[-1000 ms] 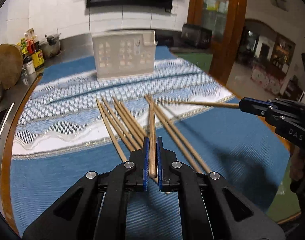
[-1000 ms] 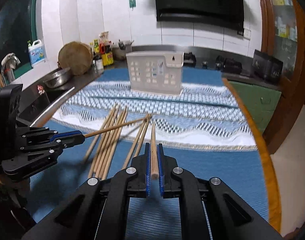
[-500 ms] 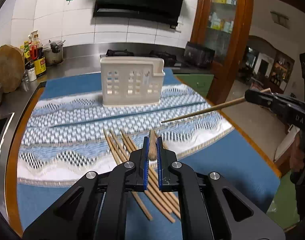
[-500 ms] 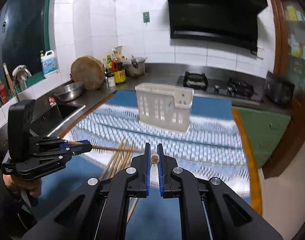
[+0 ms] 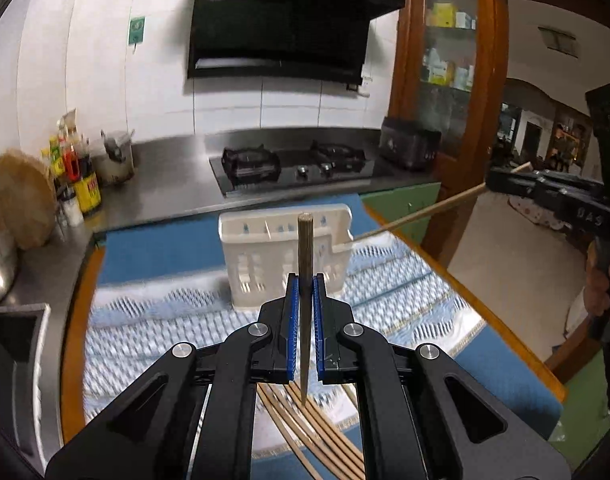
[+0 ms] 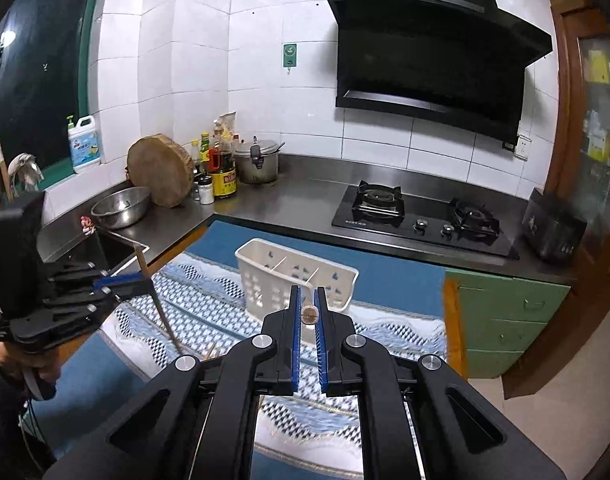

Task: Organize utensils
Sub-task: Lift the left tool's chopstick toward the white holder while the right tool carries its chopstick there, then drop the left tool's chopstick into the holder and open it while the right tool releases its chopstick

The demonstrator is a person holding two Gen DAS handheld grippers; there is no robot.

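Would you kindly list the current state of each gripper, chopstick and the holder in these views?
left gripper: shut on a chopstick.
left chopstick: held upright, lifted.
right gripper: shut on a chopstick.
right chopstick: tip at the holder's rim.
white holder: upright on the cloth.
loose chopsticks: lying on the cloth.

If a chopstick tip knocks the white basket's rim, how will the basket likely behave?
The basket looks like thin perforated plastic, so probably light. Standing tall and narrow on the cloth, it may tip or skid. The chopstick looks stiff.
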